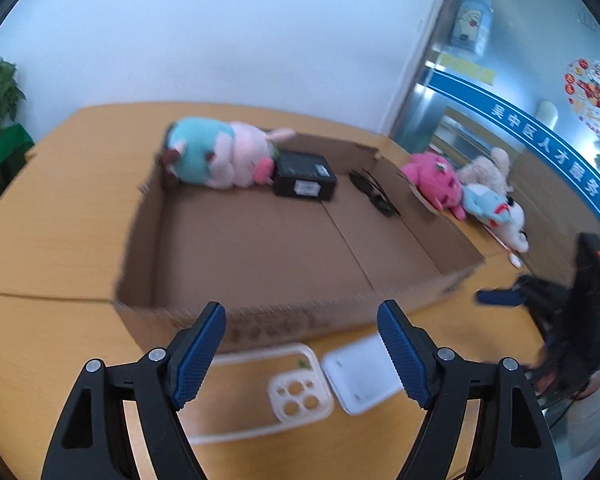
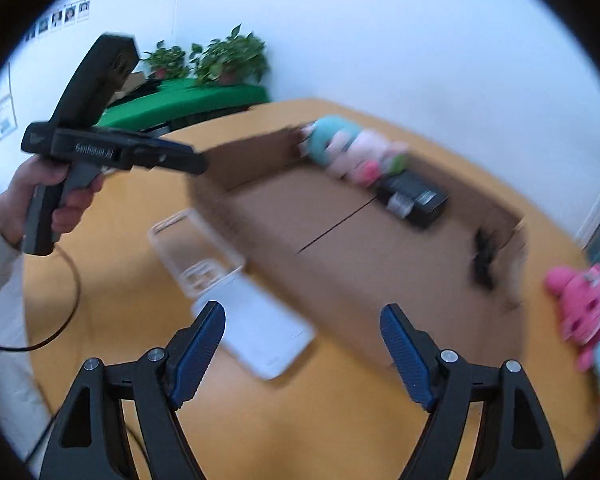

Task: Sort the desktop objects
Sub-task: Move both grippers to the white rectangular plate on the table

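1. Both grippers, left gripper [image 1: 302, 354] and right gripper [image 2: 302, 354], stand spread, pinching nothing.
2. Just beyond lie a clear phone case [image 1: 284, 392] and white box [image 1: 360, 376] on the wooden table [image 1: 52, 240].
3. Farther, the cardboard box [image 1: 260, 240] holds a plush toy [image 1: 220, 152], black box [image 1: 304, 174] and sunglasses [image 1: 374, 192].

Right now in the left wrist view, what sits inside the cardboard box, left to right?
Teal and pink plush toy → black box → black glasses, all along the far side of the cardboard box.

The blue wall band [image 1: 556, 148] reads "吴中区人才服务中" (cut off); the left gripper [image 2: 100, 152] body, "GenRobot.AI".
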`<state>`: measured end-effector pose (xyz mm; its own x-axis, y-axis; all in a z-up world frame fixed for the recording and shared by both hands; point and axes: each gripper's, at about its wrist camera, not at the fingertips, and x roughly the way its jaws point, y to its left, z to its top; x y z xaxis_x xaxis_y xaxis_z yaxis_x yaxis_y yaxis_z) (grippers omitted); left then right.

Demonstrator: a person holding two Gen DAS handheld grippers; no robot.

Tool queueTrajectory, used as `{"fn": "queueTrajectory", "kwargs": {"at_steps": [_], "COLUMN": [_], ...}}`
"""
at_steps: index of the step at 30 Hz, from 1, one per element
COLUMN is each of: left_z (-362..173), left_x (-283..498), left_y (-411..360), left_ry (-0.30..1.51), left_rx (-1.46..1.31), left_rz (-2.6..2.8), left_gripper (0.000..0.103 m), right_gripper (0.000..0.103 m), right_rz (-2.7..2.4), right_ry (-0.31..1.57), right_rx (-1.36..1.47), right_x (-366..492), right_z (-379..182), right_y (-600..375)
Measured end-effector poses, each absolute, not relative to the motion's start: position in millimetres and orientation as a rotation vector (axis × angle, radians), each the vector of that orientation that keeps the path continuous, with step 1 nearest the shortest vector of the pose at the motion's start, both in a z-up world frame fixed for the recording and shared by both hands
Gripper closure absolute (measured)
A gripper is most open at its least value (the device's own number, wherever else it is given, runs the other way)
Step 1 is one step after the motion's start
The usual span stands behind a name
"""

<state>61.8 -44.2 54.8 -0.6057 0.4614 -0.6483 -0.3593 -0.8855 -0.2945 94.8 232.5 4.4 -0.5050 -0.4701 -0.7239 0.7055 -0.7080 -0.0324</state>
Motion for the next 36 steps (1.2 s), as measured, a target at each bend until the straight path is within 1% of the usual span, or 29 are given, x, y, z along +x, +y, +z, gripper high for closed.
{"fn": "queueTrajectory", "kwargs": {"at_steps": [1, 4, 7, 10, 14, 15, 23, 27, 30, 33, 36], "left_z": [50, 35, 17, 4, -12, -15, -14, -21, -22, -23, -22], "left_x": [65, 71, 71, 75, 71, 71, 70, 67, 63, 58, 59], "left_y": [-40, -24, -8, 8, 20, 23, 25, 23, 26, 29, 33], "left_ry": [-0.183, -0.214, -0.294, -0.288, -0.328, -0.323, -0.287, -0.296, -0.304, -0.34, -0.325], "left_rx": [-1.05, -1.076, -1.14, -1.168, -1.205, -1.21, -1.255, -1.281, -1.282, -1.287, -1.289], "left_rz": [2.435, 2.346, 2.212, 2.163, 2.121, 2.127, 2.192, 2.179, 2.18, 2.158, 2.154], "left_gripper": [0.025, 0.025, 0.026, 0.026, 0.026, 0.028, 0.028, 0.027, 0.028, 0.027, 0.027], "right_gripper": [0.023, 0.023, 0.023, 0.023, 0.023, 0.023, 0.023, 0.023, 0.023, 0.023, 0.023], "right_rz": [-2.198, -2.188, -2.206, -2.194, -2.168, -2.164, -2.165, -2.16, -2.15, -2.152, -2.154], "right_ry": [0.383, 0.274, 0.279, 0.309, 0.356, 0.357, 0.336, 0.307, 0.332, 0.284, 0.301], "right_rx": [1.004, 1.113, 1.125, 1.109, 1.068, 1.066, 1.089, 1.082, 1.074, 1.083, 1.081], "right_x": [93, 83, 77, 71, 67, 66, 66, 63, 59, 52, 54], "right_z": [-14, -47, -62, -66, -63, -64, -69, -69, -71, -70, -71], "right_y": [232, 236, 233, 225, 213, 212, 219, 220, 213, 214, 216]}}
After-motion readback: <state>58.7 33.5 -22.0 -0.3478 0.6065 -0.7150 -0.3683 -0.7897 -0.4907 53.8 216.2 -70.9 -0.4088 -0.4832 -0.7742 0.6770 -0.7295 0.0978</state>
